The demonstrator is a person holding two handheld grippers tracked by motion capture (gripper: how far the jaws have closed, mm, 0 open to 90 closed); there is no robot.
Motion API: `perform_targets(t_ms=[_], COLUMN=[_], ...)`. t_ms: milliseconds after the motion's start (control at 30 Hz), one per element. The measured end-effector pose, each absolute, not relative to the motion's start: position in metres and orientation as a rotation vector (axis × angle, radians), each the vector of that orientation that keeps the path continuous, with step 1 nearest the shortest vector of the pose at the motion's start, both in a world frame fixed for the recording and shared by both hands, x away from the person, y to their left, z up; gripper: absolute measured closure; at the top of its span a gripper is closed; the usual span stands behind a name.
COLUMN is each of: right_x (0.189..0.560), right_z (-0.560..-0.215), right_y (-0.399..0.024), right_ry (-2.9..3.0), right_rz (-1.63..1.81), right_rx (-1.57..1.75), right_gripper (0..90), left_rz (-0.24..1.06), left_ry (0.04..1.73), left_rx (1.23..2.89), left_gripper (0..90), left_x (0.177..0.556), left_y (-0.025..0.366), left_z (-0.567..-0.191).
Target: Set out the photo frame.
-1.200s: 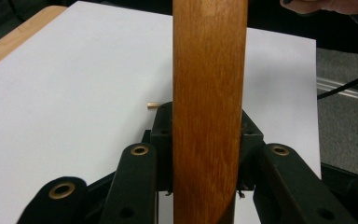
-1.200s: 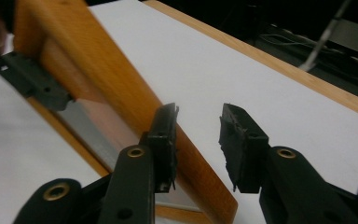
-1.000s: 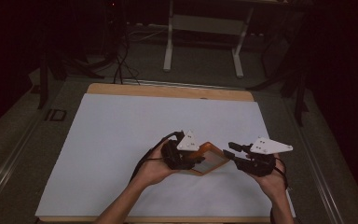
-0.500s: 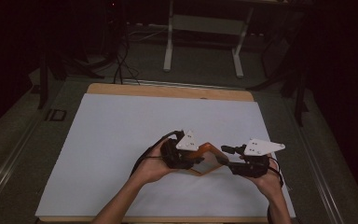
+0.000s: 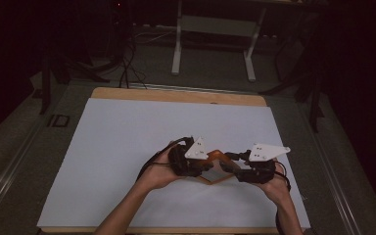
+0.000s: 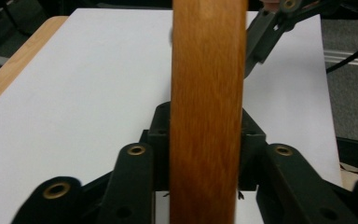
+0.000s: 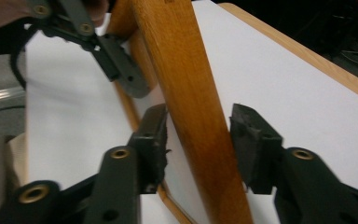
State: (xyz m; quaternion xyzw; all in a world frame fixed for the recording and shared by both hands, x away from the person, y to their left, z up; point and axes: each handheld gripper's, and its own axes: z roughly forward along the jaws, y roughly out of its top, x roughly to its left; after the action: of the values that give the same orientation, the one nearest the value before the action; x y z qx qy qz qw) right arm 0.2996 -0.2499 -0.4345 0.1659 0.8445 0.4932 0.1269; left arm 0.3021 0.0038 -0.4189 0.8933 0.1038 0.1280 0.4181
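An orange-brown wooden frame (image 5: 216, 155) is held just above the white sheet, near the table's front. My left gripper (image 5: 203, 165) grips one of its bars (image 6: 208, 116). Both pads press on the wood, though the jaws have just been opening a little. My right gripper (image 5: 231, 160) comes in from the right, its jaws straddling another bar (image 7: 191, 102). These jaws have just been closing; the left pad (image 7: 154, 135) is at the wood and the right pad (image 7: 244, 135) stands a small gap off it. The left gripper (image 7: 116, 65) appears farther off in the right gripper view.
A white sheet (image 5: 127, 147) covers a wooden board whose bare edge (image 5: 176, 95) shows at the back. Beyond the table stand a metal desk frame (image 5: 215, 29) and floor cables (image 5: 127, 63). A metal rail (image 5: 10, 166) runs along the left side.
My right gripper has shifted slightly left, closer to the frame and the left gripper. The left hand and the frame have stayed in place.
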Motion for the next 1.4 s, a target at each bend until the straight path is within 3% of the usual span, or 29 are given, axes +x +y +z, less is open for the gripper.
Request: perform_targets(t_ms=[400,867,1100,1400], right_x=[0.293,0.289,0.29,0.289], right_z=[-0.434,-0.436,-0.438,-0.44], right_y=[-0.254,-0.262,-0.264,-0.263], right_ry=[2.449,2.436,2.418,2.404], right_rz=[1.399,1.4,1.412,1.418], right_rx=[0.432,0.439,0.465,0.468], right_gripper=[64.9,66.3,66.8,66.9], left_rz=[0.235,0.207,0.194,0.144], left_ry=[0.344,0.465,0.569,0.596], left_rx=[2.134,1.953,1.876,1.878], left_gripper=[47.7,39.9,31.8,27.9], left_x=[0.308,0.303,0.305,0.313], left_y=[0.014,0.05,0.064,0.054], left_z=[-0.423,-0.435,-0.451,-0.475])
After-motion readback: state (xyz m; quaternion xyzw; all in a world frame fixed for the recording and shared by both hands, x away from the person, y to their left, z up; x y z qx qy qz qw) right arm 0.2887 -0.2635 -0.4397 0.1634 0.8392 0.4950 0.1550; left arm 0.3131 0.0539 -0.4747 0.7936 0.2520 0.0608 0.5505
